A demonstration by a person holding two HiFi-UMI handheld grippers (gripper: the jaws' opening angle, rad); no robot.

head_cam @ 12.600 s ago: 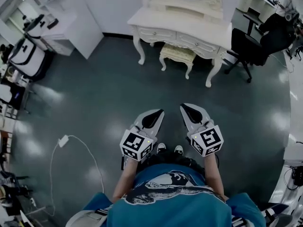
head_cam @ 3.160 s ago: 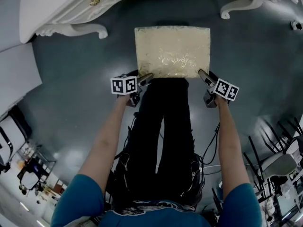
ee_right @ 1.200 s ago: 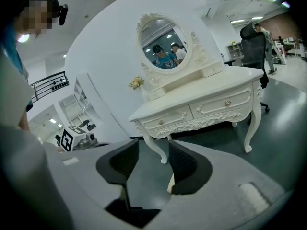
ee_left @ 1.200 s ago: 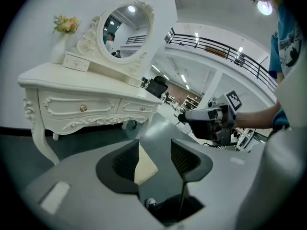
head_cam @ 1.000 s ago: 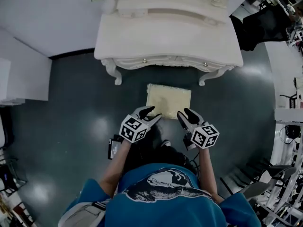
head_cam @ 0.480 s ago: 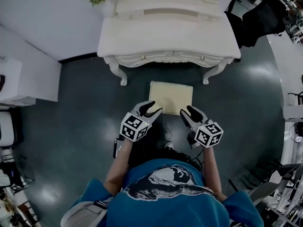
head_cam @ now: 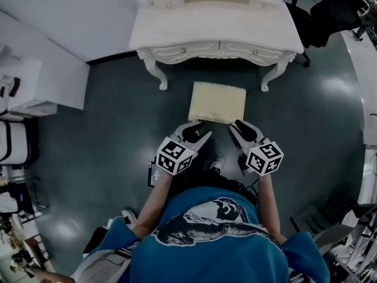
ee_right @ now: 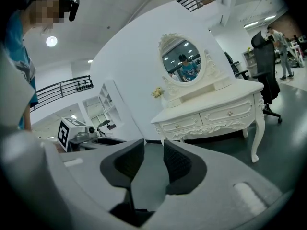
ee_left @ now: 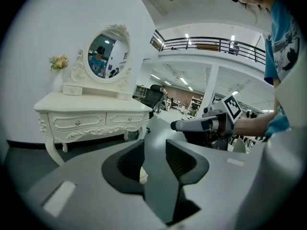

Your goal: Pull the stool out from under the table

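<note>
The cream padded stool (head_cam: 217,102) stands on the dark floor just in front of the white dressing table (head_cam: 218,31), outside its legs. My left gripper (head_cam: 197,131) hovers over the stool's near left corner and my right gripper (head_cam: 240,127) over its near right corner. Both are held up high, apart from the stool. In the left gripper view the left gripper (ee_left: 154,147) shows a gap with nothing between its closing jaws. The right gripper (ee_right: 153,150) is likewise closing on nothing. The oval mirror (ee_left: 108,54) tops the table.
A black office chair (head_cam: 330,10) stands right of the table. White cabinets (head_cam: 23,87) line the left side. A small black device (head_cam: 152,173) lies on the floor by the person's feet. Flowers (ee_left: 58,61) sit on the table's left end.
The jaws of both grippers have narrowed a little. The head view has shifted slightly; the stool stays in front of the table and both grippers still hover near its front edge.
</note>
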